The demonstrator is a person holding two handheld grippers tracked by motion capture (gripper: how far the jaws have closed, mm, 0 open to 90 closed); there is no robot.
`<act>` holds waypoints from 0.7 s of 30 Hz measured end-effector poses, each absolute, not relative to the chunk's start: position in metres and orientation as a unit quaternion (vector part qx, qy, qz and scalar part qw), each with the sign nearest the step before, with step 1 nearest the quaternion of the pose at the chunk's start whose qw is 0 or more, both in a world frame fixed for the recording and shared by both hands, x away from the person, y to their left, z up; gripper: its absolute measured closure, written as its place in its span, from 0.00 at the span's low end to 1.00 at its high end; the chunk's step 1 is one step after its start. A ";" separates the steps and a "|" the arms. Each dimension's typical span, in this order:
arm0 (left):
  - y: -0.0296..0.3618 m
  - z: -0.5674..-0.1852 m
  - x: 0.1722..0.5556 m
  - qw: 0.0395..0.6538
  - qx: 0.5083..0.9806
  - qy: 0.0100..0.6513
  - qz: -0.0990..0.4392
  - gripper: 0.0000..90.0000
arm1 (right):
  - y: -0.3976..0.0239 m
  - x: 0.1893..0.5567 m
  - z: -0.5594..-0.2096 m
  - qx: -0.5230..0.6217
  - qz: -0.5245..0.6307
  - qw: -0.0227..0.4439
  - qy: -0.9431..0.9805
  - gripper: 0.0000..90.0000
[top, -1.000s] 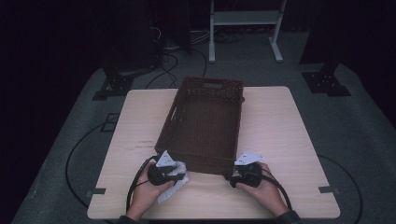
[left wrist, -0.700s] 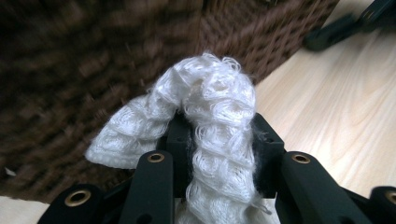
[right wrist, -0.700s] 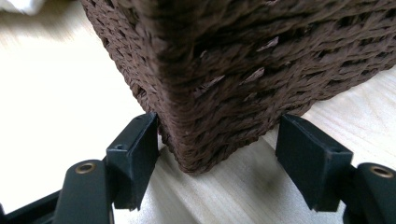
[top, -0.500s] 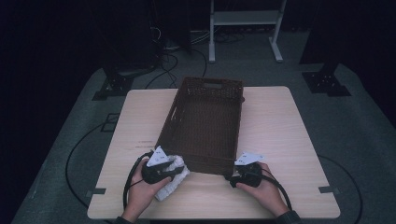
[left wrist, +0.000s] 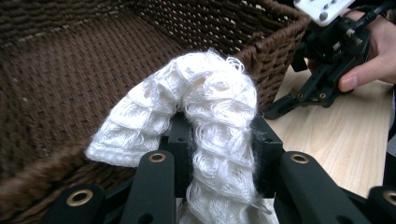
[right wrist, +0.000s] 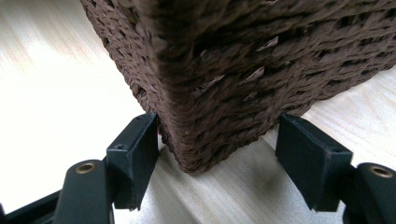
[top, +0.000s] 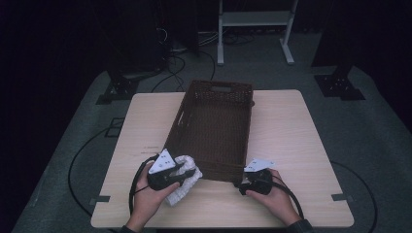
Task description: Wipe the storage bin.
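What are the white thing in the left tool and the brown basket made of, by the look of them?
The cloth looks like soft white knitted or looped yarn, probably cotton: open ribbed stitches, frayed fuzzy ends, and it droops limply over the left tool. The basket looks like dark brown woven wicker or twisted paper cord, matte: the twisted strands show plainly up close in the right gripper view. The table looks like pale wood-grain laminate.

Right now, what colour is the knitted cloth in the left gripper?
White; the knitted cloth shows best in the left gripper view.
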State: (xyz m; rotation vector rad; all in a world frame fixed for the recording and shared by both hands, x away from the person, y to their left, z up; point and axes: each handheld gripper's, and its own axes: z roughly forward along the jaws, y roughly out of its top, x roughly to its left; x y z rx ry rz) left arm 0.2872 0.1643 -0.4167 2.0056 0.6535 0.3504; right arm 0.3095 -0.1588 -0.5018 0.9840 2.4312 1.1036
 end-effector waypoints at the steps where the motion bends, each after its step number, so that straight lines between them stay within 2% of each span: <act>1: 0.164 -0.418 0.288 0.481 0.823 0.268 0.142 0.75 | -0.159 0.310 -0.502 0.342 0.384 0.148 0.845 0.33; 21: 0.145 -0.450 0.298 0.450 0.848 0.261 0.100 0.75 | -0.159 0.310 -0.502 0.341 0.383 0.148 0.845 0.33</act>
